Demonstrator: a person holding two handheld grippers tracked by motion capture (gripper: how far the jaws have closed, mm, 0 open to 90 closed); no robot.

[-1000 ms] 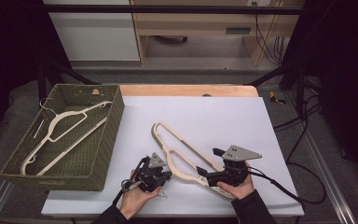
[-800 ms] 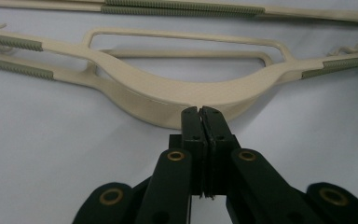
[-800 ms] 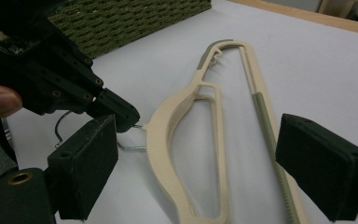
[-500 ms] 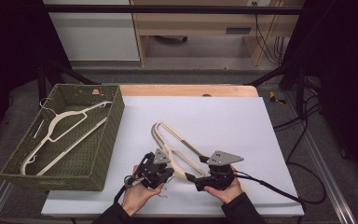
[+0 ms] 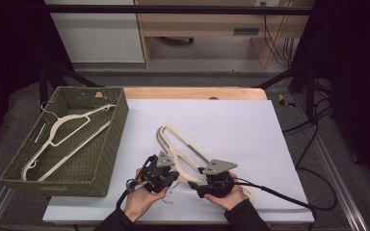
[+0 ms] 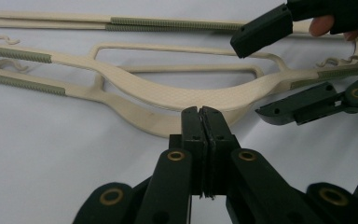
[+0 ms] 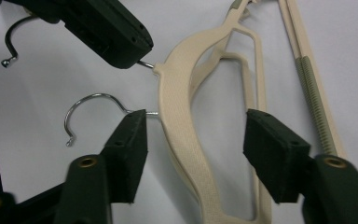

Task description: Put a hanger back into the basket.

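Two cream plastic hangers [image 5: 183, 144] lie overlapped on the white sheet [image 5: 231, 120], their wire hooks toward the person. My left gripper [image 5: 172, 176] is shut on the wire hook stem of one hanger, right at its neck [image 6: 168, 123]; its jaws [image 6: 203, 116] meet flat. That hook's tip [image 7: 9, 44] curls out behind it. My right gripper [image 5: 198, 183] straddles the other hanger's neck [image 7: 182, 140] beside its hook [image 7: 86, 105]. Its jaws have just been closing. The pads [image 7: 130, 144] stand off the plastic on both sides.
A green wicker basket [image 5: 111, 144] stands at the left and holds another cream hanger [image 5: 62, 134]. The wooden table edge [image 5: 192, 93] runs along the back. Cables [image 5: 279, 195] trail from the right gripper toward the right.
The right gripper has moved left and down to the hanger necks, and its jaws have narrowed around one neck. The left gripper has stayed where it was, shut.
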